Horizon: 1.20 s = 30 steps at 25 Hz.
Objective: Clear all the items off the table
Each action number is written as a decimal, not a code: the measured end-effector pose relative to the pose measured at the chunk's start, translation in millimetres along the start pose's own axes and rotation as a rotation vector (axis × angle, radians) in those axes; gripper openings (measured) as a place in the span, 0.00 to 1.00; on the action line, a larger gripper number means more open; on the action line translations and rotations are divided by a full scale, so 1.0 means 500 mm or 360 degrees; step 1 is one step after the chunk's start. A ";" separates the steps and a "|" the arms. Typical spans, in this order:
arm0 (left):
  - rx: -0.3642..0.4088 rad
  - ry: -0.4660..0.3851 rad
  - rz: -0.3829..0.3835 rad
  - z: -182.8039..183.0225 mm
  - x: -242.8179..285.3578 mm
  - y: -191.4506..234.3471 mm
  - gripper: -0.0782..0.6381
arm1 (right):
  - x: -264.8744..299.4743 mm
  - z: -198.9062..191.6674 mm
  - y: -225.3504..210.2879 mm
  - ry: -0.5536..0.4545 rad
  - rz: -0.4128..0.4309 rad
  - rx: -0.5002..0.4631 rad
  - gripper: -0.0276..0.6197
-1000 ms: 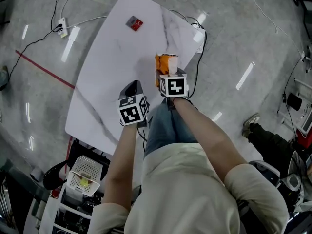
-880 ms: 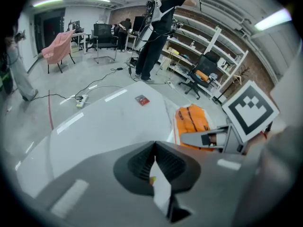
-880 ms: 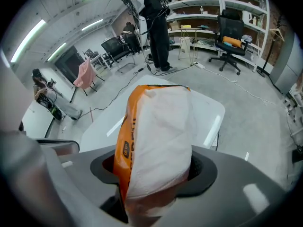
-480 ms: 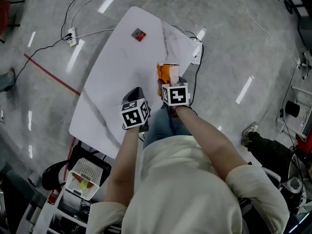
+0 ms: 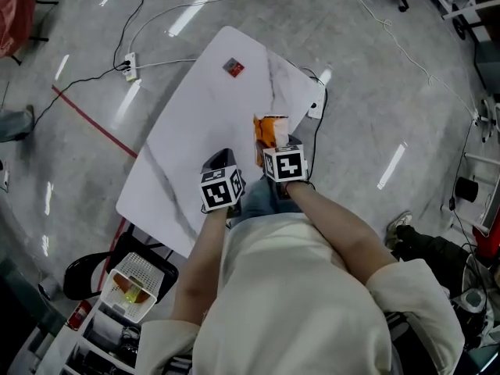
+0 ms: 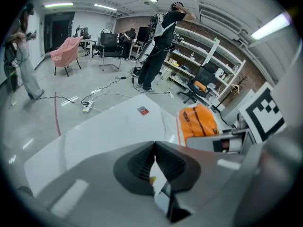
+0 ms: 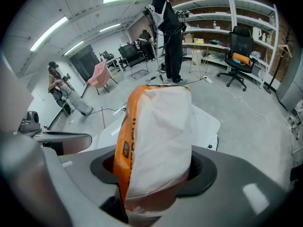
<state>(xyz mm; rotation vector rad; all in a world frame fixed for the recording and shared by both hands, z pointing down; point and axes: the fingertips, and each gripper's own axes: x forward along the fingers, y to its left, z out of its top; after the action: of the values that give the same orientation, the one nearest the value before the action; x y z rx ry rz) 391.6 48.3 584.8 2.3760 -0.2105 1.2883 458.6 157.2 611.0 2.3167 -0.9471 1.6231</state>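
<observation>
A white marble-look table [image 5: 181, 135] carries a small red packet [image 5: 233, 68] near its far end; the packet also shows in the left gripper view [image 6: 143, 110]. My right gripper [image 5: 273, 142] is shut on an orange tissue pack [image 5: 266, 128] with white tissue sticking out, held above the table's right edge. In the right gripper view the tissue pack [image 7: 156, 131] fills the space between the jaws of the right gripper [image 7: 154, 169]. My left gripper [image 5: 219, 161] hangs just left of it, jaws shut [image 6: 154, 148] with nothing seen in them. The left gripper view catches the tissue pack [image 6: 201, 122] at right.
A white basket [image 5: 134, 284] with a yellow item sits on a cart at lower left. A power strip [image 5: 130, 64], cables and a red floor line [image 5: 94, 119] lie left of the table. People, chairs and shelves [image 6: 203, 56] stand in the room beyond.
Both grippers have risen away from the tabletop, the right one carrying the tissue pack. The head view has pulled back, so the table looks smaller.
</observation>
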 end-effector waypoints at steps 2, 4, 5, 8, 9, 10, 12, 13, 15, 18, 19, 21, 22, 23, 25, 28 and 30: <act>0.0007 -0.0010 -0.0001 0.001 -0.014 0.001 0.12 | -0.015 0.003 0.004 -0.0010 0.0006 -0.0008 0.49; 0.0006 -0.0026 -0.0002 0.005 -0.028 0.002 0.12 | -0.030 0.009 0.007 -0.0028 0.0010 -0.0019 0.49; 0.0005 -0.0036 -0.0001 0.009 -0.034 0.003 0.12 | -0.038 0.012 0.008 -0.0036 0.0014 -0.0027 0.49; -0.0003 -0.0066 0.0006 0.016 -0.053 0.007 0.12 | -0.058 0.016 0.014 -0.0049 0.0031 -0.0045 0.49; -0.0007 -0.0075 0.0010 0.019 -0.059 0.006 0.12 | -0.065 0.017 0.013 -0.0050 0.0034 -0.0049 0.49; -0.0010 -0.0086 0.0013 0.022 -0.064 0.005 0.12 | -0.071 0.017 0.011 -0.0051 0.0036 -0.0050 0.49; -0.0009 -0.0102 0.0020 0.026 -0.074 0.004 0.12 | -0.081 0.017 0.009 -0.0055 0.0047 -0.0034 0.49; -0.0005 -0.0107 0.0023 0.027 -0.077 0.003 0.12 | -0.084 0.017 0.008 -0.0058 0.0056 -0.0019 0.49; -0.0004 -0.0117 0.0028 0.029 -0.082 0.000 0.12 | -0.091 0.018 0.007 -0.0060 0.0070 -0.0008 0.49; 0.0001 -0.0137 0.0034 0.030 -0.086 -0.010 0.12 | -0.099 0.022 0.000 -0.0079 0.0078 -0.0025 0.49; 0.0009 -0.0146 0.0038 0.032 -0.087 -0.015 0.12 | -0.100 0.023 -0.002 -0.0089 0.0087 -0.0022 0.49; 0.0009 -0.0165 0.0050 0.029 -0.090 -0.024 0.12 | -0.105 0.018 -0.007 -0.0098 0.0107 -0.0021 0.49; -0.0003 -0.0176 0.0060 0.026 -0.093 -0.028 0.12 | -0.109 0.014 -0.009 -0.0098 0.0116 -0.0029 0.49; -0.0017 -0.0188 0.0071 0.022 -0.097 -0.033 0.12 | -0.113 0.009 -0.010 -0.0098 0.0128 -0.0042 0.49; -0.0038 -0.0208 0.0092 0.012 -0.105 -0.046 0.12 | -0.122 0.001 -0.017 -0.0102 0.0153 -0.0066 0.49; -0.0067 -0.0229 0.0122 -0.007 -0.116 -0.067 0.12 | -0.136 -0.012 -0.028 -0.0104 0.0192 -0.0082 0.49; -0.0108 -0.0240 0.0140 -0.024 -0.125 -0.082 0.12 | -0.147 -0.024 -0.035 -0.0094 0.0211 -0.0092 0.49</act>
<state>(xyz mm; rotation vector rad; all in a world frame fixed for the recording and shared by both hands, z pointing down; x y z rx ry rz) 361.1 86.1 526.6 2.4305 -0.4015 1.1218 443.4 206.2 554.2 2.3200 -1.1678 1.5599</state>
